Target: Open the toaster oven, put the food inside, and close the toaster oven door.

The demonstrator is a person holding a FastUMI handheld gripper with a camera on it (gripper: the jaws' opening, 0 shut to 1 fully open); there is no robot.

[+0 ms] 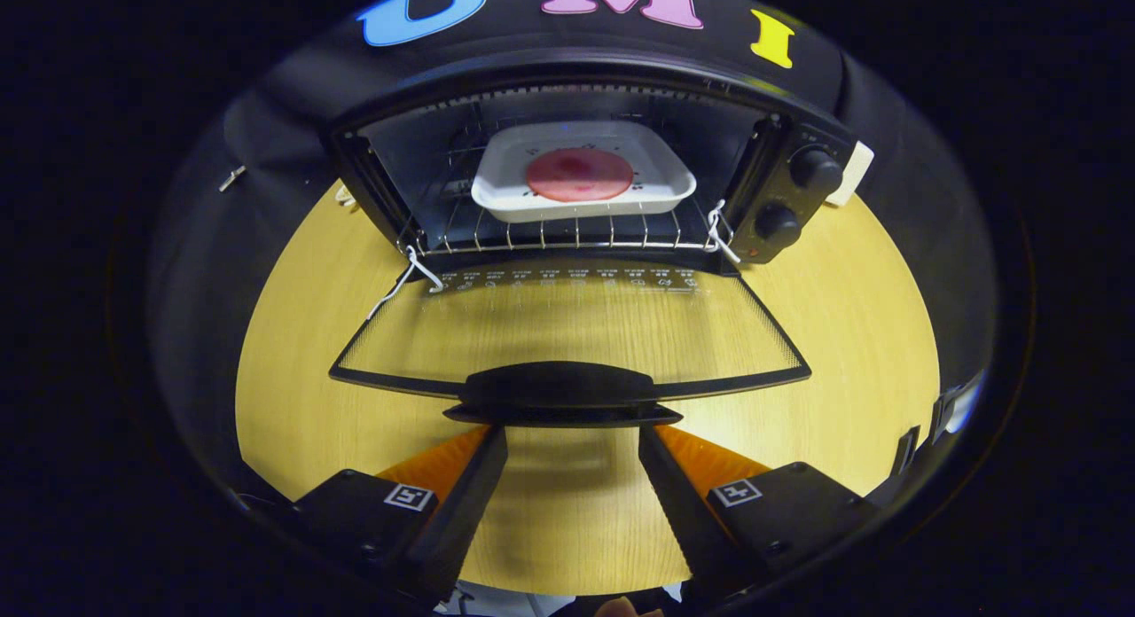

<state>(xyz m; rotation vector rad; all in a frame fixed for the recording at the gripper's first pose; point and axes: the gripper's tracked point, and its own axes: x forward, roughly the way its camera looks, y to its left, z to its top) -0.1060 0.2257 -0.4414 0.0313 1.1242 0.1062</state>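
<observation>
Door's flat down, so the way into the toaster oven (585,183) is wide open

The glass door (567,329) lies dropped in front of the oven mouth, its handle (563,391) just ahead of the spread fingers (572,457), nothing between them. Inside the oven, the white tray (505,187) takes most of the rack (567,236); room's left above it. Bare desk (301,378) either side of the door.

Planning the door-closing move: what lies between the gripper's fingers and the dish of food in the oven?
In the gripper view, the open gripper faces the door's black handle. Beyond lie the lowered glass door and wire rack under the dish.
</observation>
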